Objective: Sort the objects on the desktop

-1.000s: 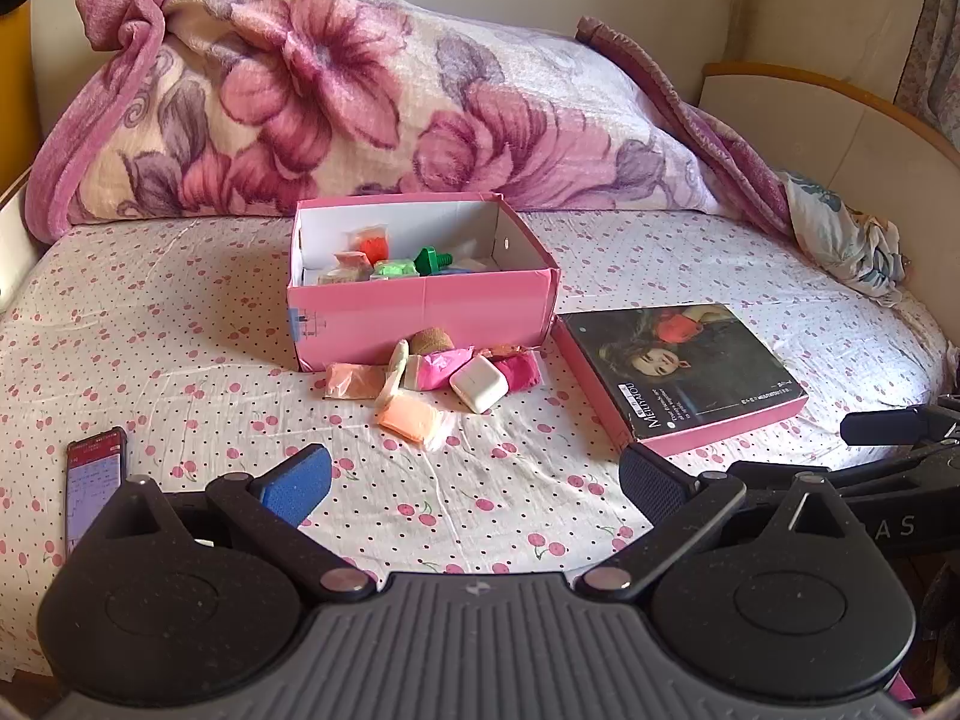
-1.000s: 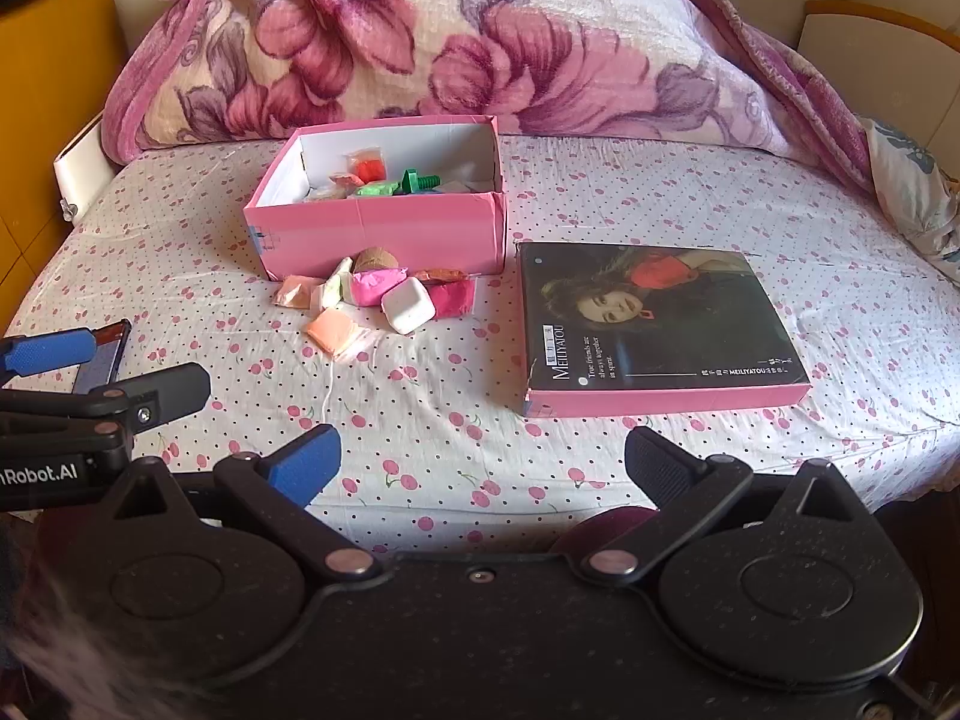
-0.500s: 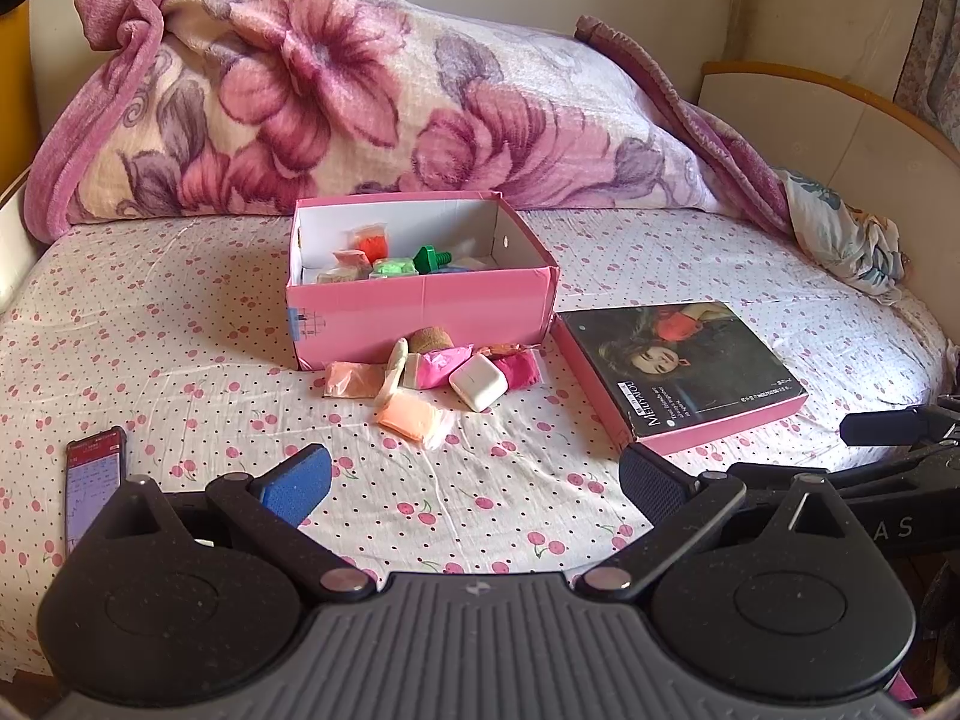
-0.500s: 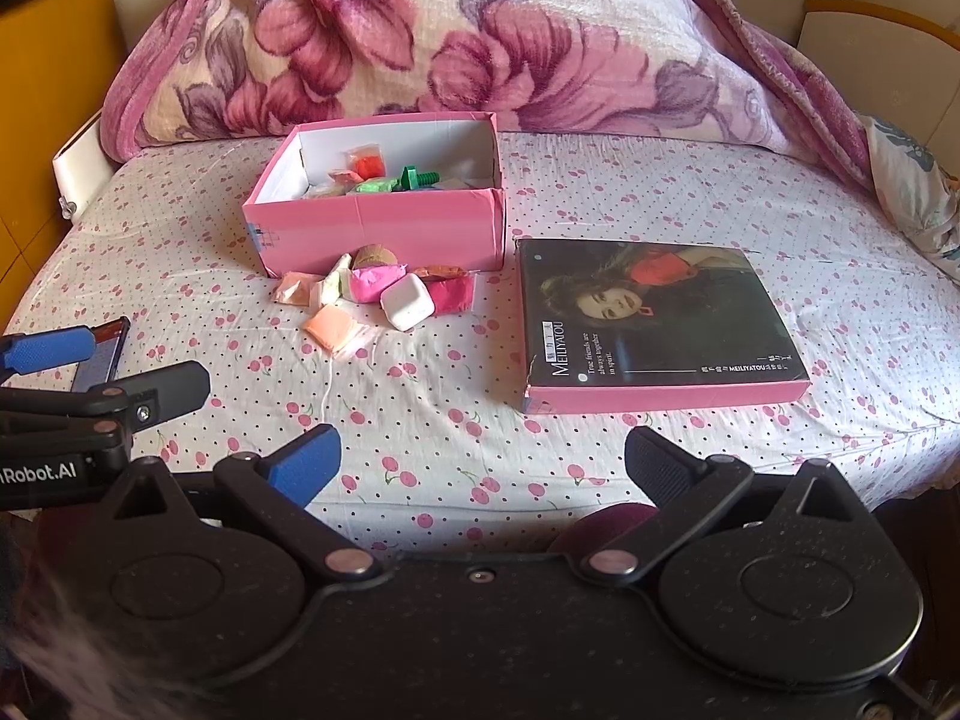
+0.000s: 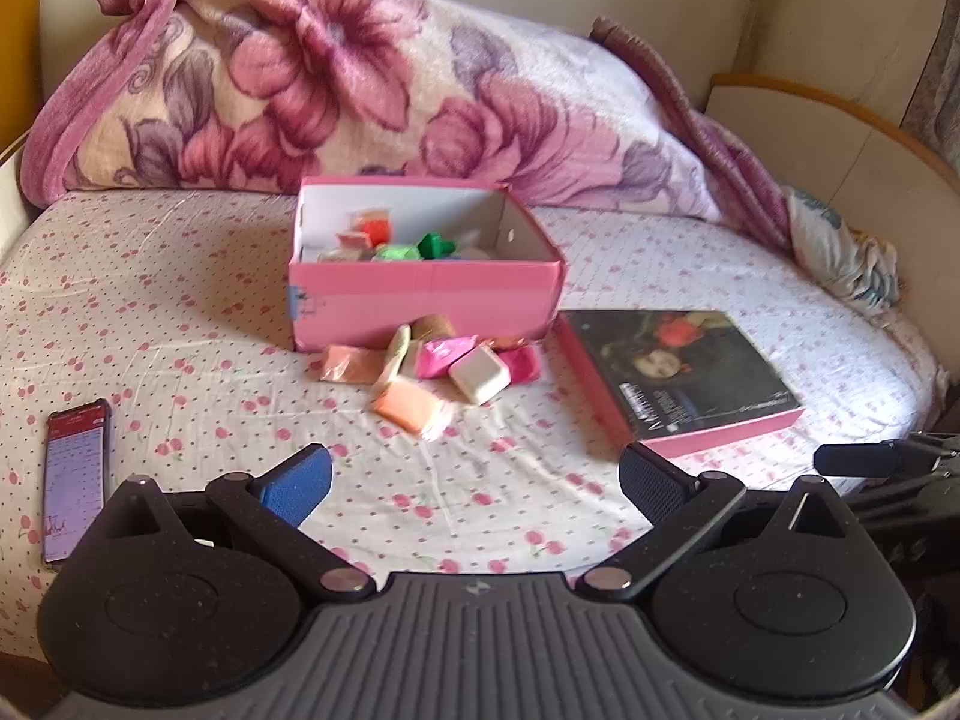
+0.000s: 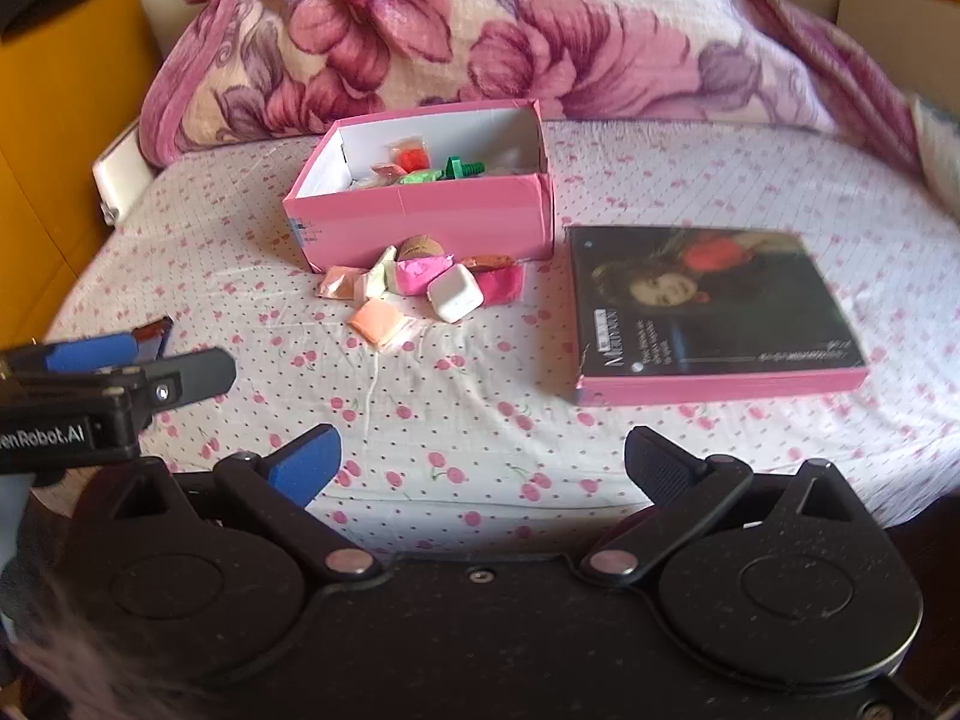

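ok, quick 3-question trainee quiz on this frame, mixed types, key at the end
1. True or false: the pink box is empty.
2. What lies to the right of the box? A) phone B) book C) blanket
3. Fill in: both the left tool and the right tool are ____ and hold nothing.

Key: 1 false, it holds small items. 2 B, the book. 3 open.

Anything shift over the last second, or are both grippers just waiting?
The right gripper has edged forward toward the pile of packets, its view now blurred with motion. The left gripper has barely moved. Both stay open and empty; the pink box, lid and phone lie as before.
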`<state>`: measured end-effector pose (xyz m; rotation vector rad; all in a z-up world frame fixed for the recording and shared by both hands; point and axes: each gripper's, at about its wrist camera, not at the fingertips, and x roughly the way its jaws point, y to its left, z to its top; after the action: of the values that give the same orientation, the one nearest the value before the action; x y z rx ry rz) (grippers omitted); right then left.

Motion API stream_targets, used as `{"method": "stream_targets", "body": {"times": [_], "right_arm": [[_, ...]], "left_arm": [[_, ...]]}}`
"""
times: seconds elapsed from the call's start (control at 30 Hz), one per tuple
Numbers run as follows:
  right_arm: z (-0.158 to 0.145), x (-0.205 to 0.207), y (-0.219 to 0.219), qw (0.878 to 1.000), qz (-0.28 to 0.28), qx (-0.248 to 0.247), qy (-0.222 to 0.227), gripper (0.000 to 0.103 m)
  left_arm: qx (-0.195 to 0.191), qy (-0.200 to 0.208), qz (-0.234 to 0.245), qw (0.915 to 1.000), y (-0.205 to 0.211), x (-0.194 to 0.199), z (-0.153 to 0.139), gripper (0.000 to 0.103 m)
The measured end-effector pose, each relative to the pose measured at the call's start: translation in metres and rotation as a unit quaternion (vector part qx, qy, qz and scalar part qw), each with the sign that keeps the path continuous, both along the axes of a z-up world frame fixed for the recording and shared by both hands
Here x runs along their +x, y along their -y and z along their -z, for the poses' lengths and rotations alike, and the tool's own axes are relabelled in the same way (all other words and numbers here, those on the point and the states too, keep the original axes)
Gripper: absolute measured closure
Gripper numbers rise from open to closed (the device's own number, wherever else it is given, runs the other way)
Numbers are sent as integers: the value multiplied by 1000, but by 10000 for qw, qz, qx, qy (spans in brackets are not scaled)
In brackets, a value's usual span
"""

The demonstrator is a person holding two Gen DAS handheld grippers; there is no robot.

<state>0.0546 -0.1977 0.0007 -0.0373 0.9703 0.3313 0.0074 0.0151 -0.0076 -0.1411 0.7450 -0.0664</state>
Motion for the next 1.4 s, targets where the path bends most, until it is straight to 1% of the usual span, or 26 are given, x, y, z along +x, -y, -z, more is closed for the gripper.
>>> {"method": "stream_targets", "body": {"times": [0.17, 0.37, 0.47, 0.5, 0.63, 0.77, 0.9, 1.03, 1.07, 1.13, 1.17, 1.2, 1.27, 1.4], "right_arm": [[15, 15, 0, 9999, -17, 113, -103, 1], [34, 45, -15, 9993, -346, 109, -43, 1], [44, 59, -22, 9986, -511, 107, -14, 1], [47, 64, -24, 9983, -566, 107, -4, 1], [60, 90, -33, 9977, -673, -16, -78, 1], [71, 114, -36, 9973, -725, 40, -76, 1], [82, 137, -39, 9971, -752, 78, -50, 1], [93, 151, -45, 9964, -844, 55, -60, 1], [96, 155, -46, 9962, -870, 46, -65, 1], [102, 161, -50, 9957, -923, 28, -74, 1], [105, 164, -51, 9955, -949, 19, -78, 1], [108, 168, -53, 9952, -976, 10, -82, 1], [113, 174, -56, 9947, -1028, -9, -91, 1], [123, 186, -62, 9937, -1117, -26, -100, 3]], "left_arm": [[34, -43, -28, 10000, -10, 6, 18, 1], [93, -62, -172, 9998, -23, 21, 40, 0], [-77, -36, -196, 9998, -34, 32, 49, 1], [-65, -40, -193, 9998, -36, 37, 52, 1], [280, -126, 3, 9995, -35, 63, 65, 1], [421, -229, 137, 9988, -36, 88, 75, 1], [670, -182, 303, 9971, -29, 110, 90, 1], [655, -212, 659, 9954, -24, 130, 105, 1], [630, -239, 725, 9951, -23, 135, 108, 1], [625, -271, 851, 9940, -21, 144, 115, 8], [650, -279, 912, 9933, -19, 149, 120, 14], [710, -282, 952, 9925, -17, 153, 125, 16], [816, -308, 1015, 9910, -16, 160, 133, 16], [870, -340, 1156, 9889, -19, 167, 147, 17]]}}
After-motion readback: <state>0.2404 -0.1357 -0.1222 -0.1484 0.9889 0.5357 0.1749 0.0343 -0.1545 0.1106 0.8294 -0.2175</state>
